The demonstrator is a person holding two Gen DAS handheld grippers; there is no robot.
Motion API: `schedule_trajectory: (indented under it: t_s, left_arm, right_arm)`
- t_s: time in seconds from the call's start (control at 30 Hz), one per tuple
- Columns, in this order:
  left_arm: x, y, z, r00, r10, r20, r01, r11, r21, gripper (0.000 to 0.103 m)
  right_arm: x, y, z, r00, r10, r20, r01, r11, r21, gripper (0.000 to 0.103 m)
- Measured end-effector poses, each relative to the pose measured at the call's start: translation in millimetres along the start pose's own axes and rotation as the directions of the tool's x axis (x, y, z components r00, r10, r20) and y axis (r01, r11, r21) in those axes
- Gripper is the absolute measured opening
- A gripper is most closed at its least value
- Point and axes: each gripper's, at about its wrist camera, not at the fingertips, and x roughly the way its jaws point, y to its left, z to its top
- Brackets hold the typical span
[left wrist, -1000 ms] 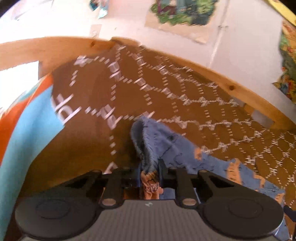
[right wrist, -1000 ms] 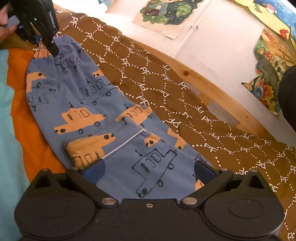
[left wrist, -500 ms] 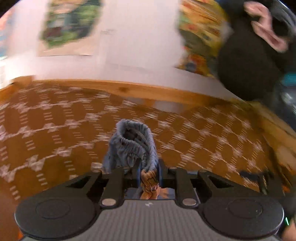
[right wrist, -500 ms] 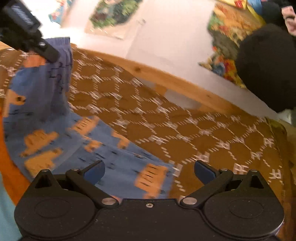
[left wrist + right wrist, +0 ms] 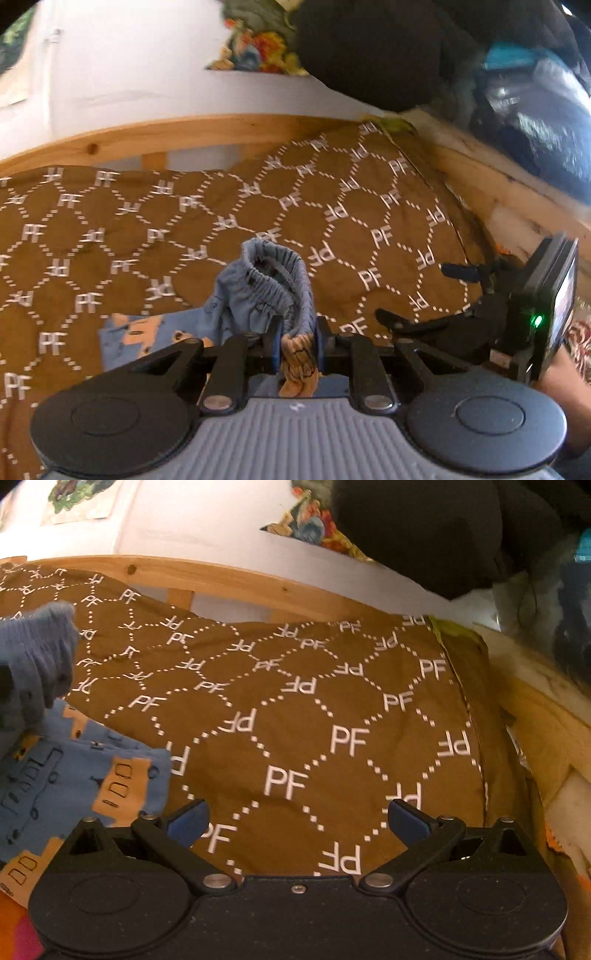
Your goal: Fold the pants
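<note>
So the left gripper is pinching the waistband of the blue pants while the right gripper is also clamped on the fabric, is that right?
Not quite: the right gripper is open and empty, with only the brown bedspread between its jaws, as the right wrist view shows. The left gripper does pinch the pants waistband.

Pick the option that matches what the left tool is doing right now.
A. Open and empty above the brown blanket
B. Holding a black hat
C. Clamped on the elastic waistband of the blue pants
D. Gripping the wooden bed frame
C: in the left wrist view the left tool is shut on the bunched waistband of the blue pants, lifted over the brown blanket.
</note>
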Motion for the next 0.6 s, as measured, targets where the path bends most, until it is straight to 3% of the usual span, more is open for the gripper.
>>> schedule_trajectory:
  t_s: [0.2,0.33,0.5,0.6]
  left_arm:
    - [48,-17,-26,0.995,-0.012,-0.097,0.013,1.0,0.007,0.028]
    - [66,-24,-47,0.987,-0.032,-0.154,0.04,0.998,0.044,0.048]
    - [38,-26,-54,0.997,-0.014,-0.071,0.019,0.998,0.068,0.071]
    - [25,-21,-61,0.998,0.029,-0.056,-0.024,0.996,0.09,0.073]
  right_arm:
    - [8,-8,-1,1.0,0.003,-0.005,-0.003,0.999,0.033,0.102]
    - [8,-10,-5,0.999,0.032,-0.011,-0.032,0.998,0.062,0.102]
    - [6,-14,-5,0.995,0.092,0.029,-0.095,0.989,0.114,0.102]
    - [-2,-24,-2,0.974,0.198,0.114,-0.22,0.948,0.231,0.102]
